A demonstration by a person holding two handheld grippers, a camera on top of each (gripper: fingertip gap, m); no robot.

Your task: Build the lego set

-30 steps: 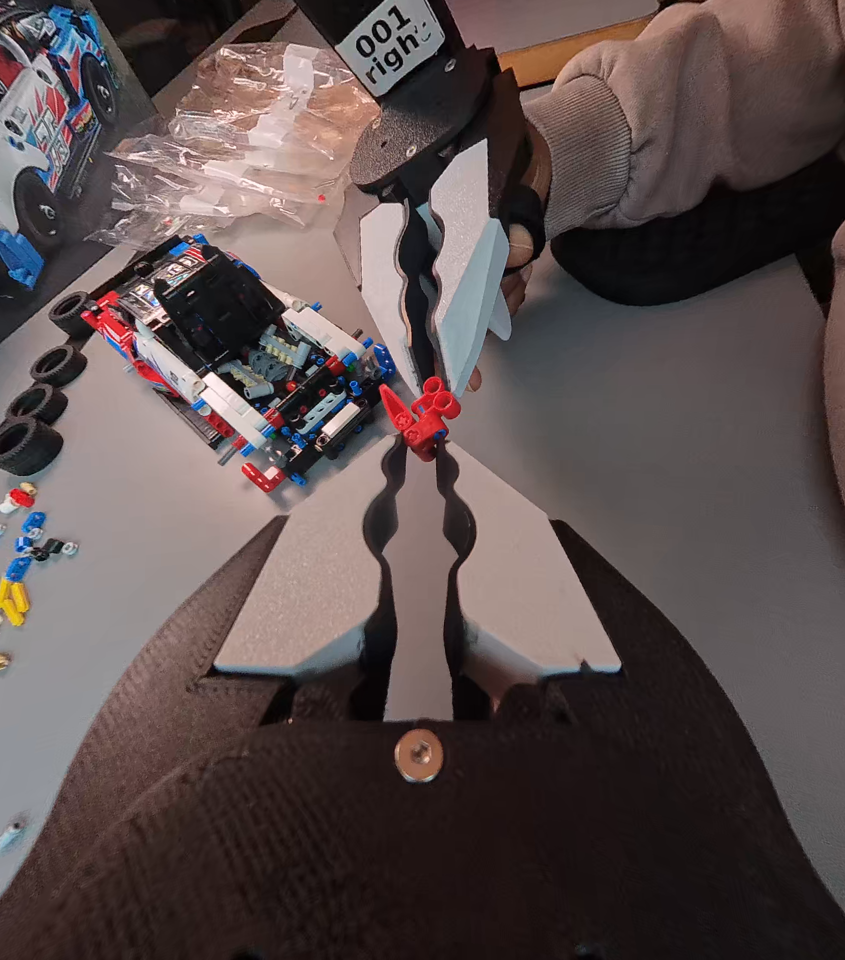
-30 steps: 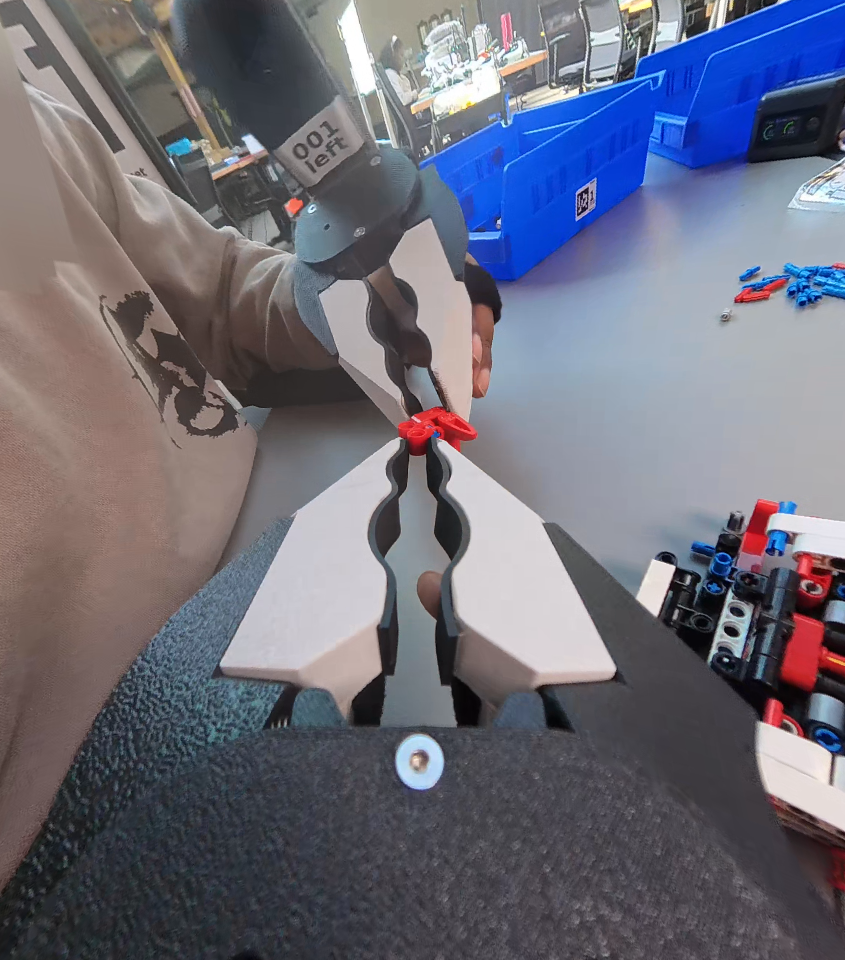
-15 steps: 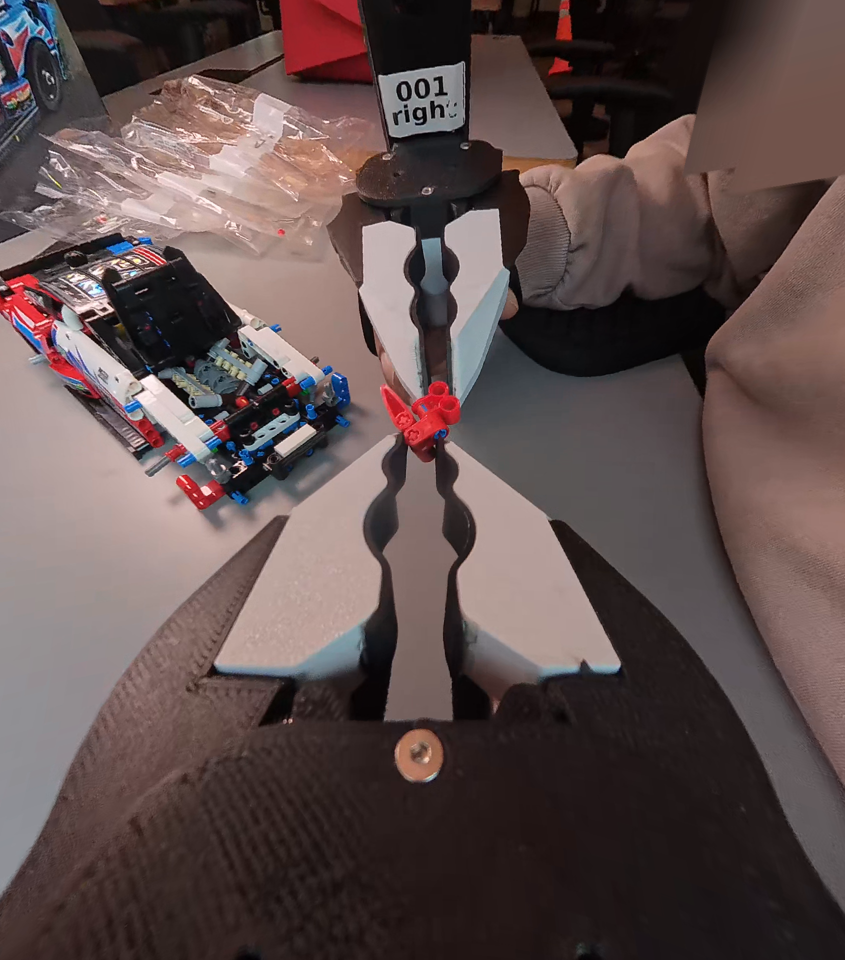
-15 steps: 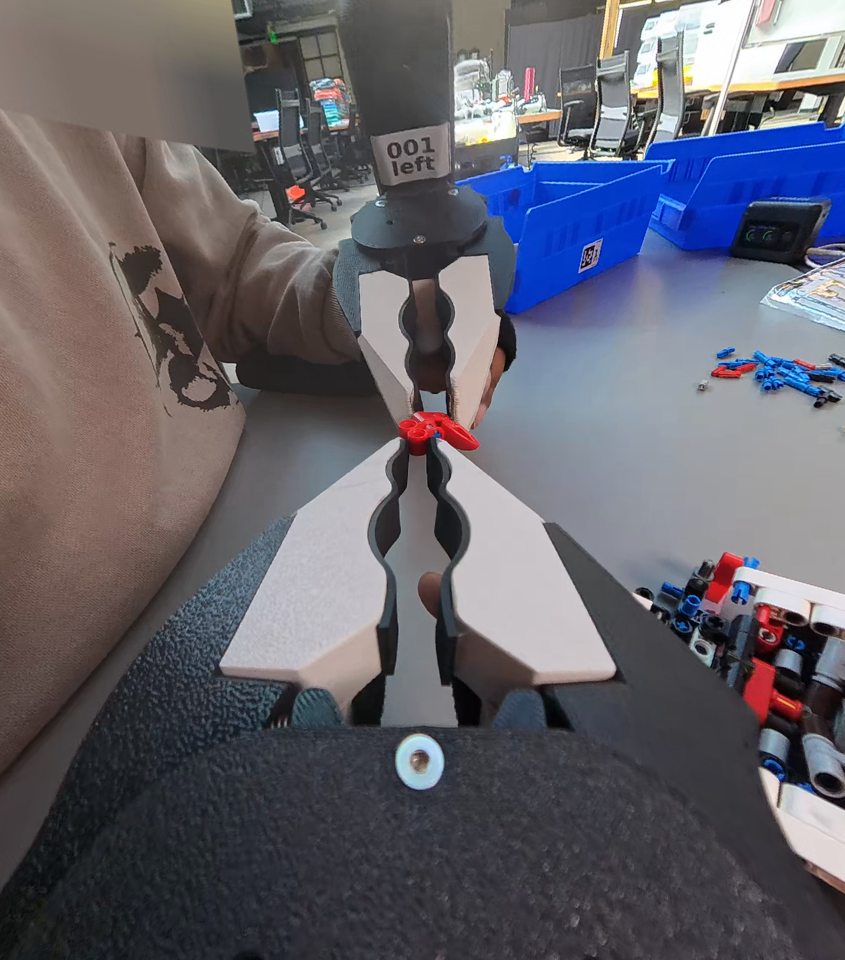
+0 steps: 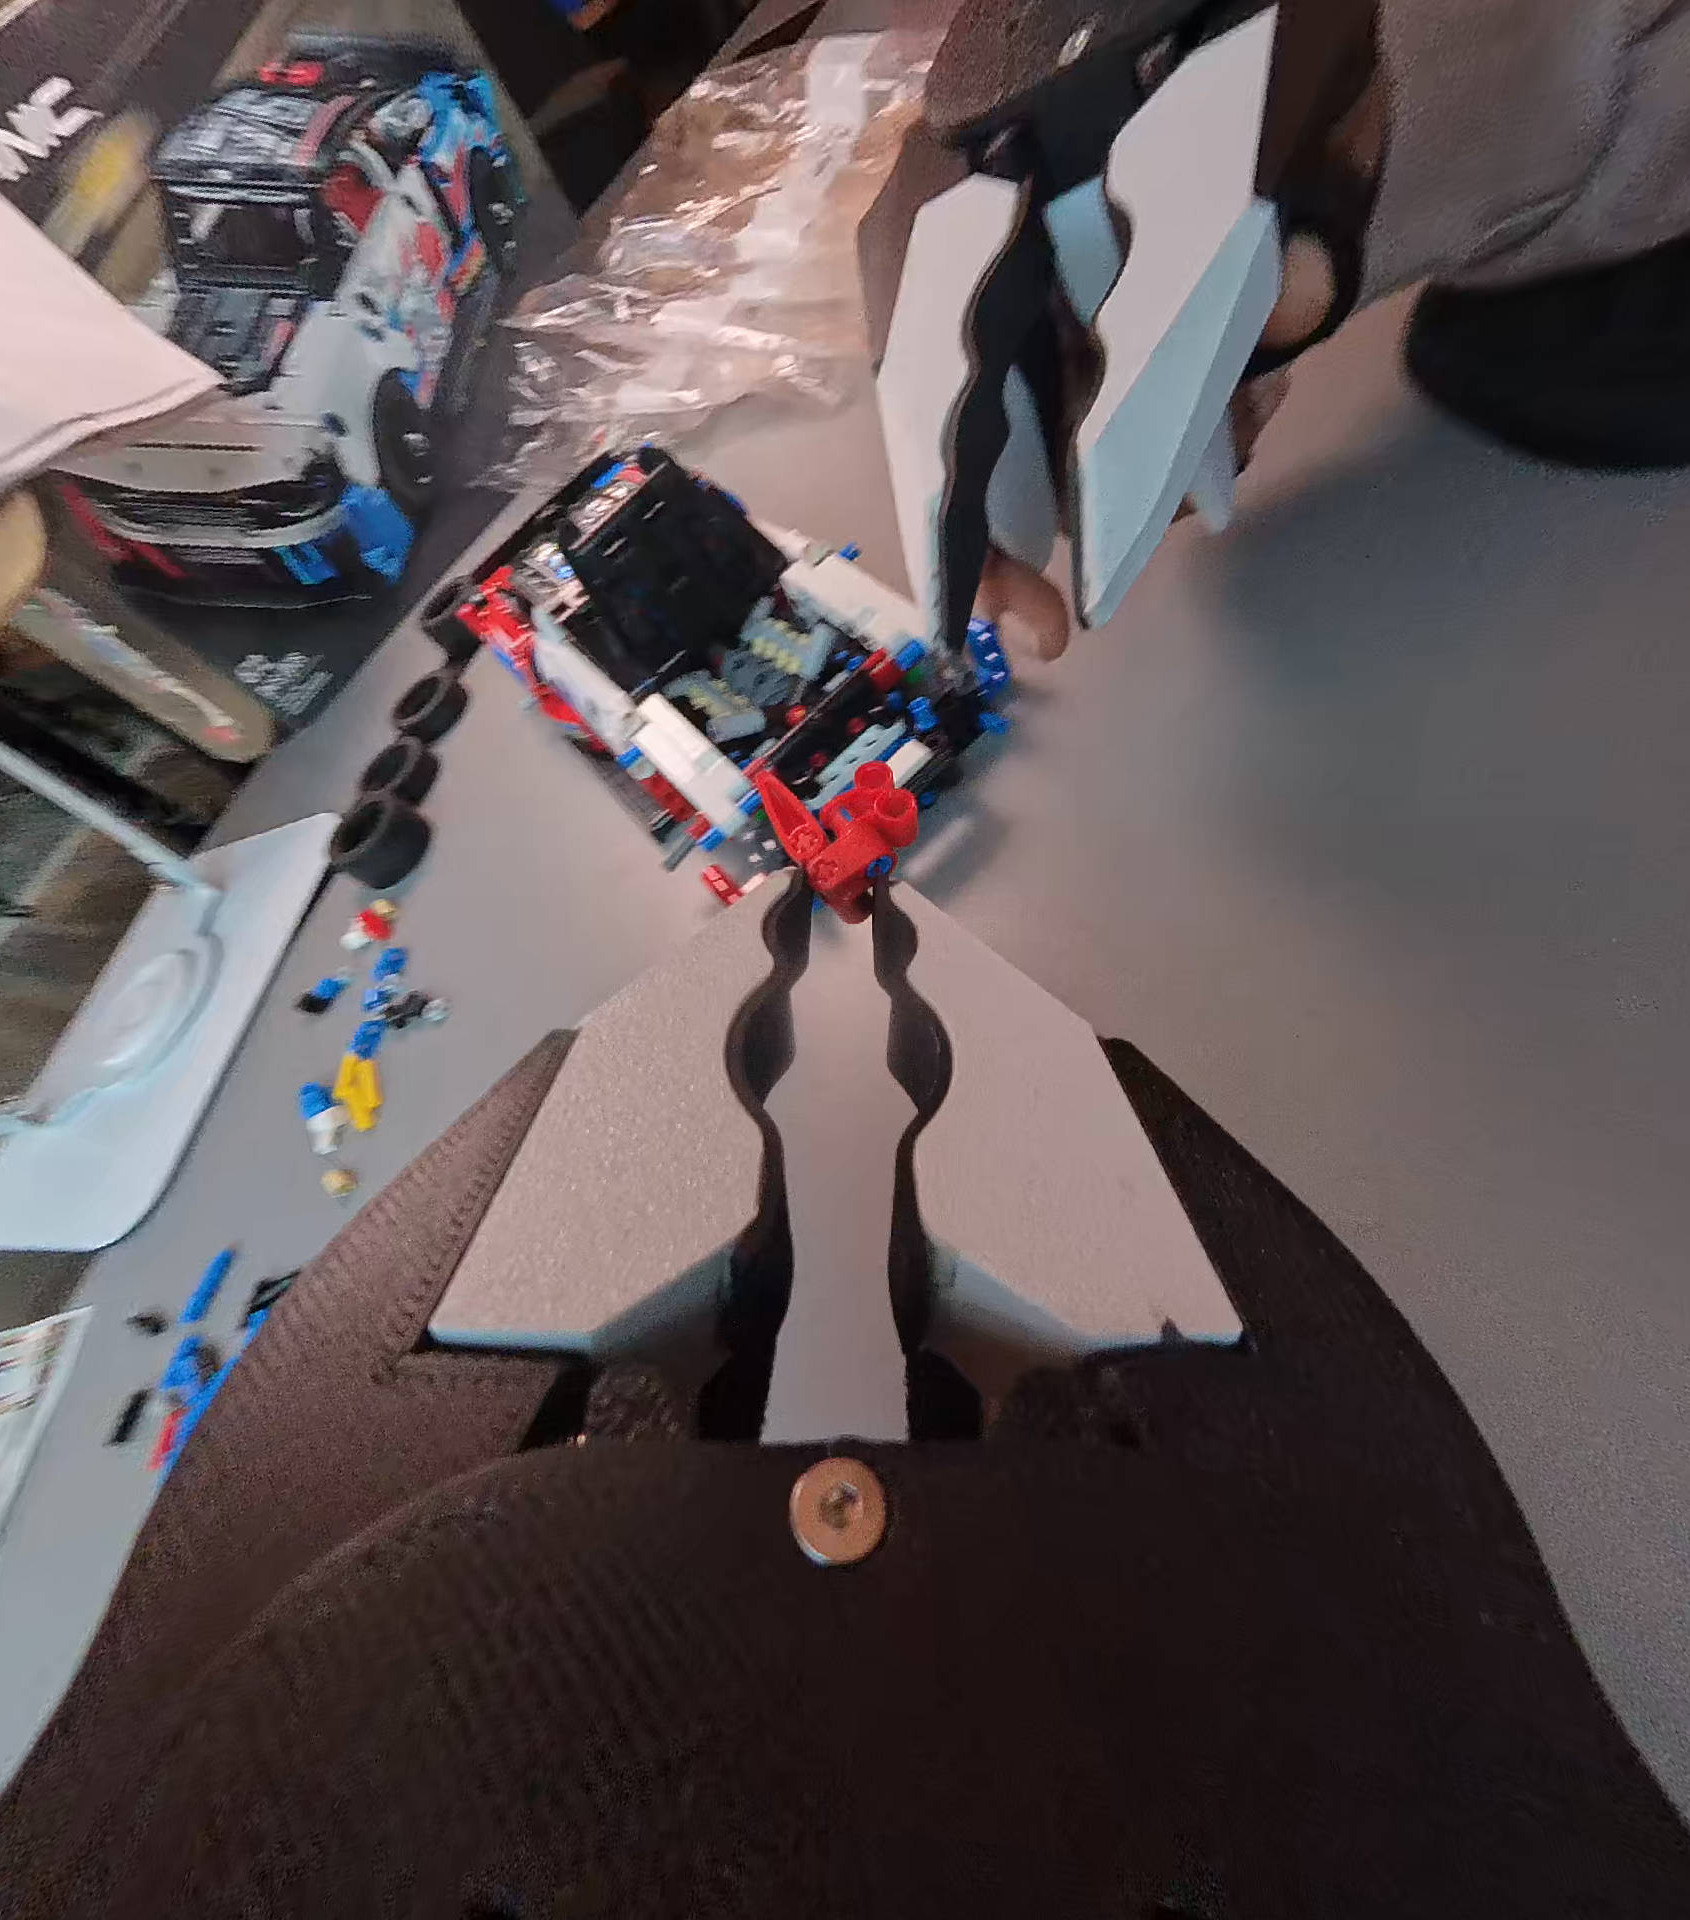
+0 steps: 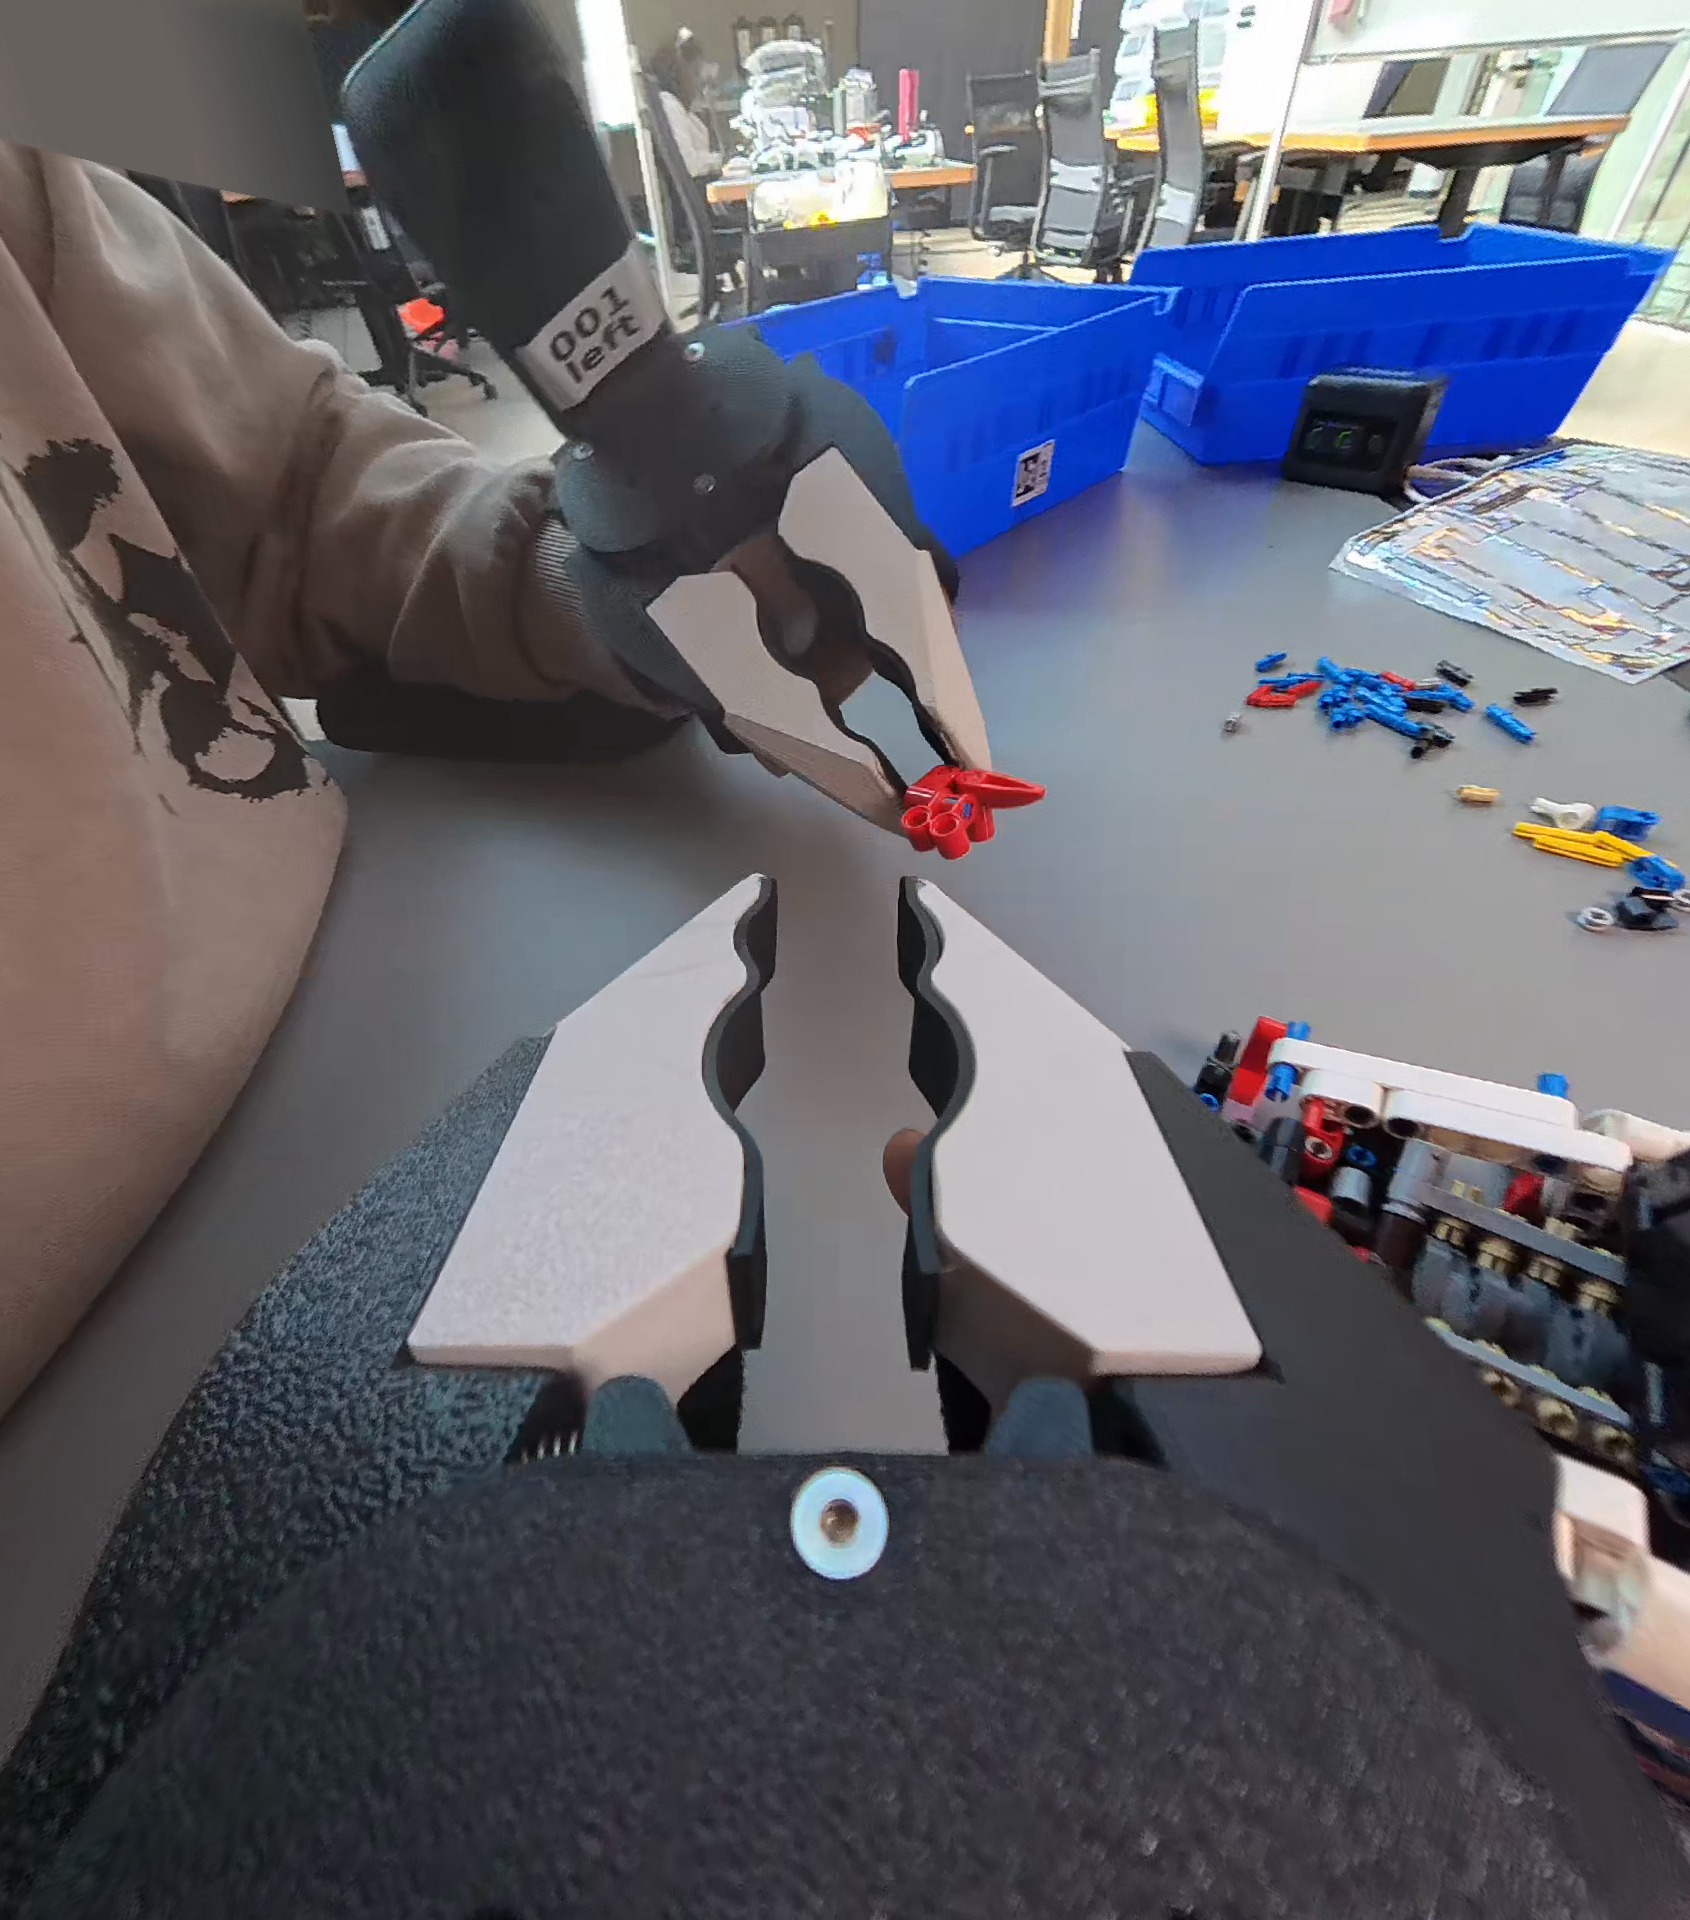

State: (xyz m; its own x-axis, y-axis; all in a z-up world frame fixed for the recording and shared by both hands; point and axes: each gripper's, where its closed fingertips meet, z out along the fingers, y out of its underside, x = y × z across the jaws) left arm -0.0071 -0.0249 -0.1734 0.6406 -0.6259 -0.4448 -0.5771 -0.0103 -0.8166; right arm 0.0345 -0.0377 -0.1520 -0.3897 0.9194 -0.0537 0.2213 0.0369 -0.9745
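My left gripper (image 5: 839,896) is shut on a small red lego piece (image 5: 846,836) and holds it above the grey table (image 5: 1392,935). The same piece shows in the right wrist view (image 6: 960,808) at the tips of the left gripper (image 6: 924,784). My right gripper (image 6: 836,891) is open and empty, a short way from the red piece. It shows in the left wrist view (image 5: 1023,613) above the part-built lego car (image 5: 716,675). The car's rear also shows at the right of the right wrist view (image 6: 1443,1164).
Several black tyres (image 5: 410,769) lie left of the car. Loose small pieces (image 5: 363,1039) lie on the table, with more in the right wrist view (image 6: 1381,701). The set's box (image 5: 301,260), clear bags (image 5: 716,260), blue bins (image 6: 1236,343) and an instruction sheet (image 6: 1589,561) stand around. A person's beige sleeve (image 6: 93,623) is close. Left tips to right tips: about 5 cm.
My right gripper has let go of the red piece, opened and drawn back from it. My left gripper keeps the piece and has swung toward the car.
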